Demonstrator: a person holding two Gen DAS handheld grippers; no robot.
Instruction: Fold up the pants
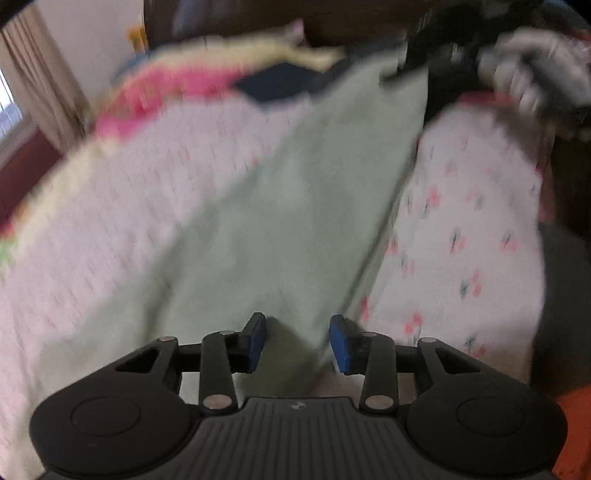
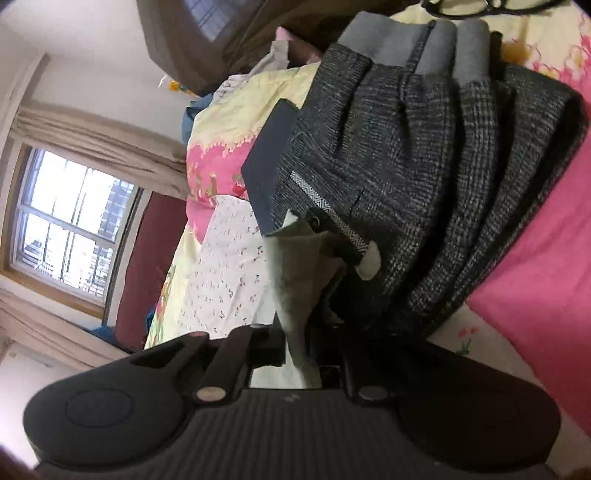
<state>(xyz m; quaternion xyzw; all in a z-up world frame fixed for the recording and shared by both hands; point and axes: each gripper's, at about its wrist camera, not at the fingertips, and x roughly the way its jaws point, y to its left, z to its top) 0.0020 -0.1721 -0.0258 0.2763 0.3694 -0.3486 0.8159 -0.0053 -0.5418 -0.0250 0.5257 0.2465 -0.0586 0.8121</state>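
Bedroom setting: we're working over a bed covered with a white sheet printed with small cherries, and a pink-and-yellow blanket bunched at its far side, about 11 o'clock in the left wrist view. That view is heavily motion-blurred.

Room details from the right wrist view, which is rolled to one side: window with a wooden frame at 9 o'clock, beige curtains beside it, white walls, a dark red panel between window and bed. Eyeglasses lie on the blanket at 1 o'clock, partly cut off.

Pale green pants stretch across the sheet from 6 o'clock up to 1 o'clock in the left view. Left tongs are spread, blue pads either side of the near cloth edge, not pressing it.

Right tongs are pressed together, pinching the far end of the green pants; cloth bunches up just ahead of them. We also see them blurred in the left view, at 1 o'clock, with a person's hand.

A folded stack of dark tweed pants sits on the pink blanket, just beyond the right tongs, at 12 to 2 o'clock, with a flat navy item beside it.
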